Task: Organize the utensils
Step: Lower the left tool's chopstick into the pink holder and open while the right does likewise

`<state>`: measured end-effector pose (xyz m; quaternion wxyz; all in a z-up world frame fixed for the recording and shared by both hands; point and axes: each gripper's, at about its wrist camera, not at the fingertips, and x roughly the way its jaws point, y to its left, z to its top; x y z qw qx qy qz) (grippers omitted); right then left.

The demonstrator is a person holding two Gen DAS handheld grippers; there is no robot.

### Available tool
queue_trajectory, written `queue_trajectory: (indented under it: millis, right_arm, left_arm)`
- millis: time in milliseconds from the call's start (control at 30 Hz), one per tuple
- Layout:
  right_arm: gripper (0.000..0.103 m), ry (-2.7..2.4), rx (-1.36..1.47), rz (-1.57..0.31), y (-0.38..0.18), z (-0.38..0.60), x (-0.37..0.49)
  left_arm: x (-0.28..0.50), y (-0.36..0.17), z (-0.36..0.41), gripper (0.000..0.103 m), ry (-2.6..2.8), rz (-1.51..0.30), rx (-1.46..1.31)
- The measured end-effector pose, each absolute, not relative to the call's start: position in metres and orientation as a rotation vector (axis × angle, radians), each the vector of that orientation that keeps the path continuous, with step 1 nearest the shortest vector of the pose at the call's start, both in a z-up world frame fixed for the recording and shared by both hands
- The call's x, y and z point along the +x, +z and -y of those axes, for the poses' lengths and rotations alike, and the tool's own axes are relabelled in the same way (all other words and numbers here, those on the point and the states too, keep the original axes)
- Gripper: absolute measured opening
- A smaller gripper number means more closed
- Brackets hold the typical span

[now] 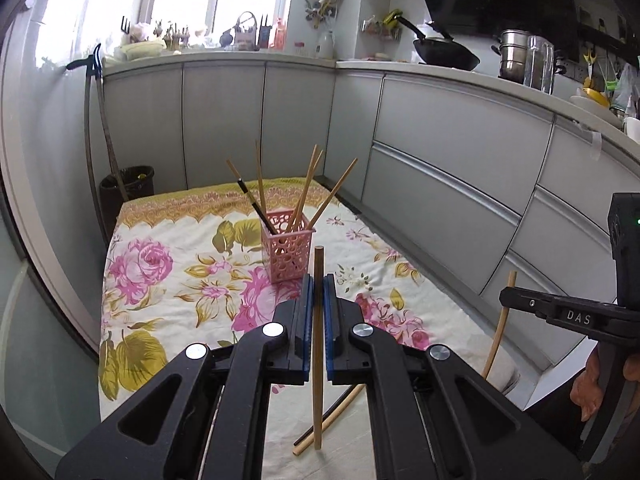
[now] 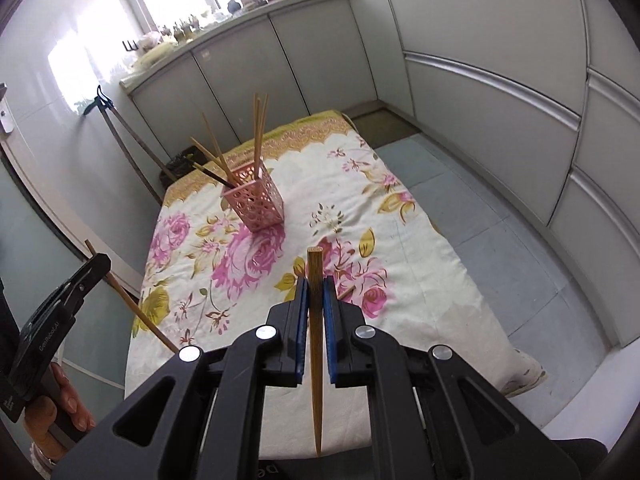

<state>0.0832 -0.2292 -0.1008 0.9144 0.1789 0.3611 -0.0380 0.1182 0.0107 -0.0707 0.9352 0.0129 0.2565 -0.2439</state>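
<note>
Both claws are clamped tight, each on one wooden chopstick. In the left wrist view the left gripper [image 1: 319, 280] sits at lower centre, its blue pads closed on a round chopstick [image 1: 318, 344] that stands nearly upright in the frame, with a short blunt end above the pads and the longer part hanging below. In the right wrist view the right gripper [image 2: 315, 282] holds a square-ended chopstick [image 2: 315, 344] the same way, with its tapered tip pointing down toward the bottom edge. The pink basket [image 1: 287, 246] stands above centre on the floral cloth [image 1: 160, 264], already holding several sticks that lean outward, among them one dark one. Two more chopsticks [image 1: 328, 426] lie crossed on the cloth at lower centre of the left view, not yet gathered. The step in hand looks to be carrying each stick over the basket and dropping it in. To do that well, I judge that each claw should come over the open mouth one at a time, so the two tools do not crowd each other. It should tip its stick until the lower end points into a gap between the leaning sticks, then lower that end past the rim before letting go. The basket looks light and perforated, so a sideways knock against it or its sticks could tip it; a straight descent is safer.
</note>
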Motion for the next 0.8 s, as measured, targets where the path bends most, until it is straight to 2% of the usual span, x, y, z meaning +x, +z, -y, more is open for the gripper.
queue_trajectory:
  millis: [367,800]
  right_arm:
    - [0.008,-0.019,0.359,-0.591,-0.034,0.239,0.087]
    - [0.008,-0.003,0.403,-0.572,-0.029,0.266,0.123]
  left_arm:
    - [0.134,-0.005,0.004,0.004,-0.520,-0.394,-0.031]
    - [0.230,0.045,0.042,0.004,-0.425,-0.255,-0.013]
